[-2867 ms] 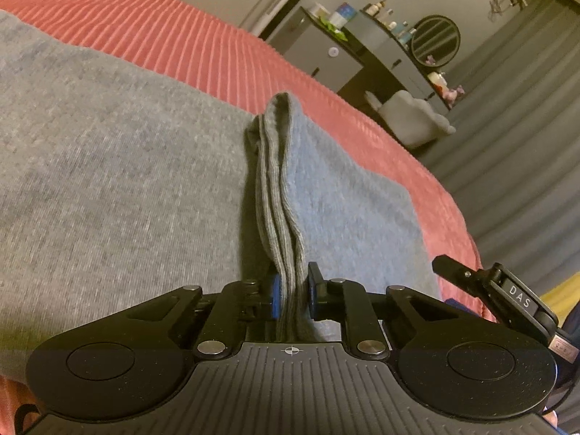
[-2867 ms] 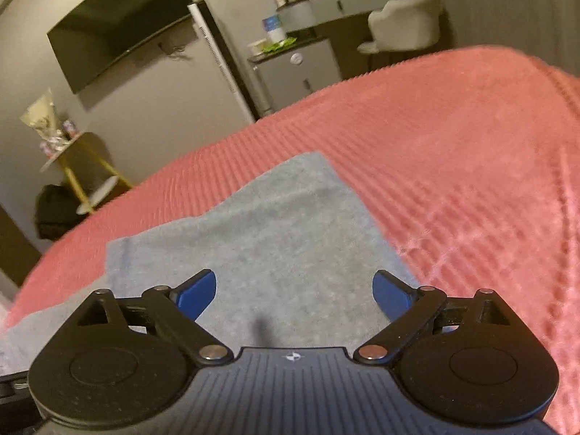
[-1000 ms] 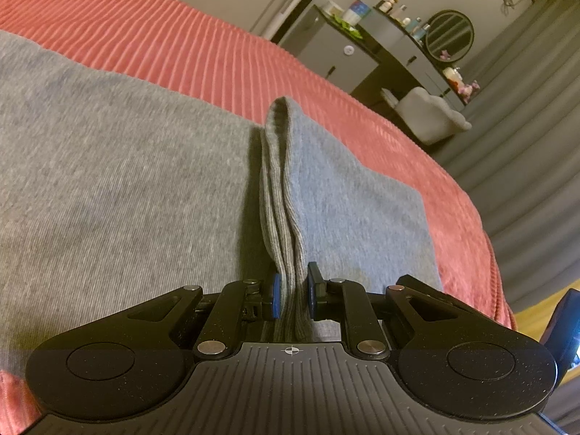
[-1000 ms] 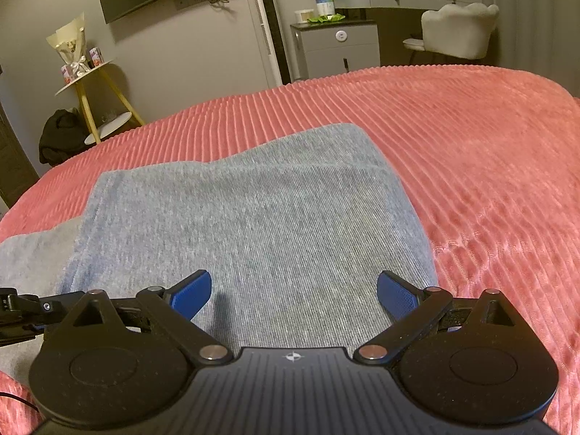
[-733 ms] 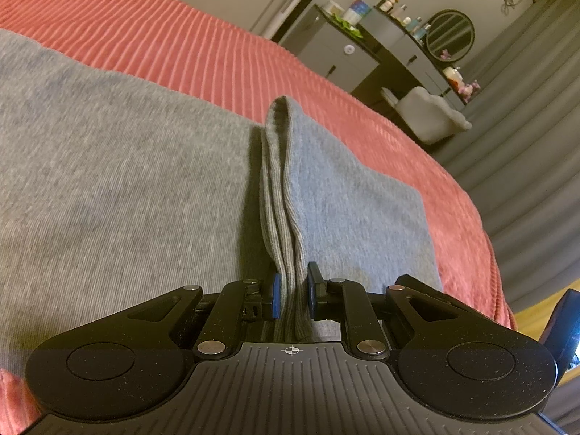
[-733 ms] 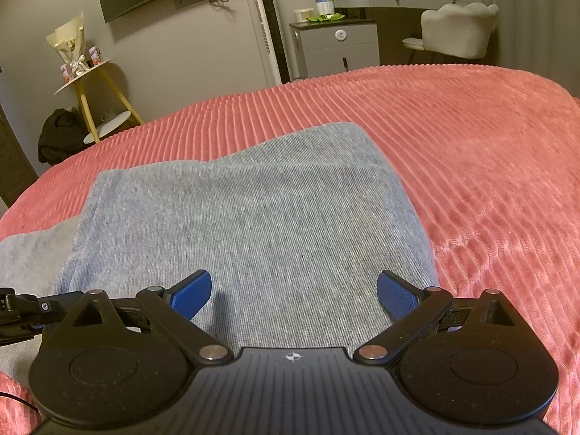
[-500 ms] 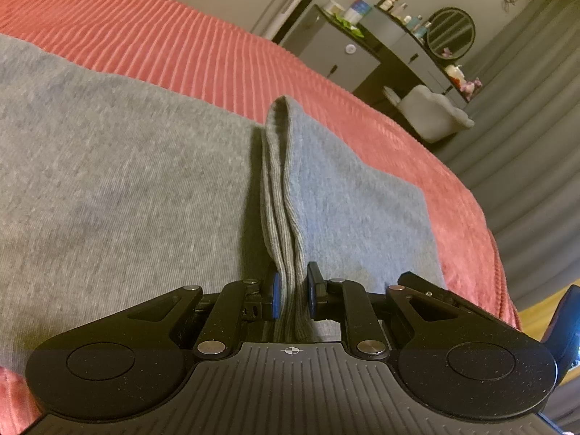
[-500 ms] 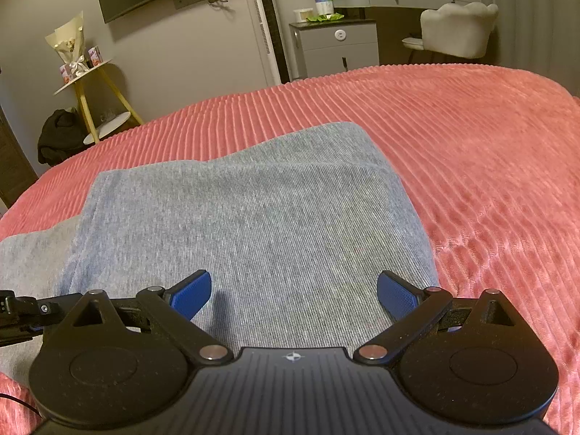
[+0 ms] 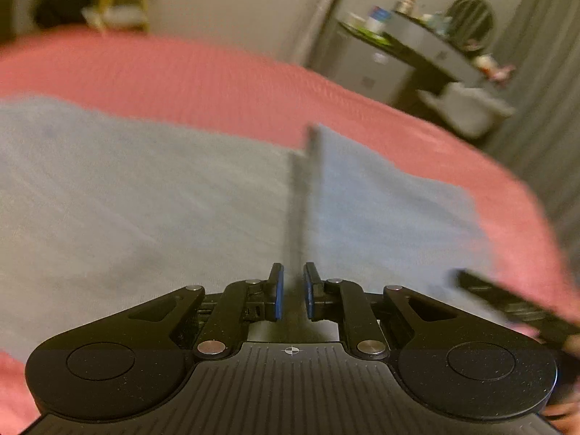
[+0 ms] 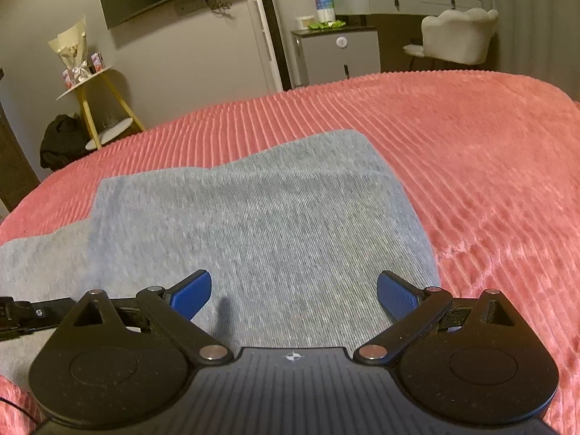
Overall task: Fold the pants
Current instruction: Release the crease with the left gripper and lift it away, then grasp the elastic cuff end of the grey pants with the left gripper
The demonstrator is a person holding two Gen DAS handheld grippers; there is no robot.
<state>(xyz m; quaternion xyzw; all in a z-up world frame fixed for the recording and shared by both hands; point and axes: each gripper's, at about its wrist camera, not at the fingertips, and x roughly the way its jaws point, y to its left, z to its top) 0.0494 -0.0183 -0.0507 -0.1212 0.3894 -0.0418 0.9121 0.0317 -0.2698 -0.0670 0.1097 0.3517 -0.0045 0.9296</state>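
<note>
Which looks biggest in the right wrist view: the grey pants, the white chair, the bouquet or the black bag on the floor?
1. Grey pants, largest.
2. White chair.
3. Bouquet and black bag: look alike.
The pants lie nearest, which exaggerates their lead.

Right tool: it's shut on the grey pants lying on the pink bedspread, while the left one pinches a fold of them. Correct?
Not quite. The right tool is open, its blue pads wide apart above the grey pants, as the right wrist view shows. The rest holds: the pants lie on the pink bedspread, and the left tool pinches a fold.
</note>
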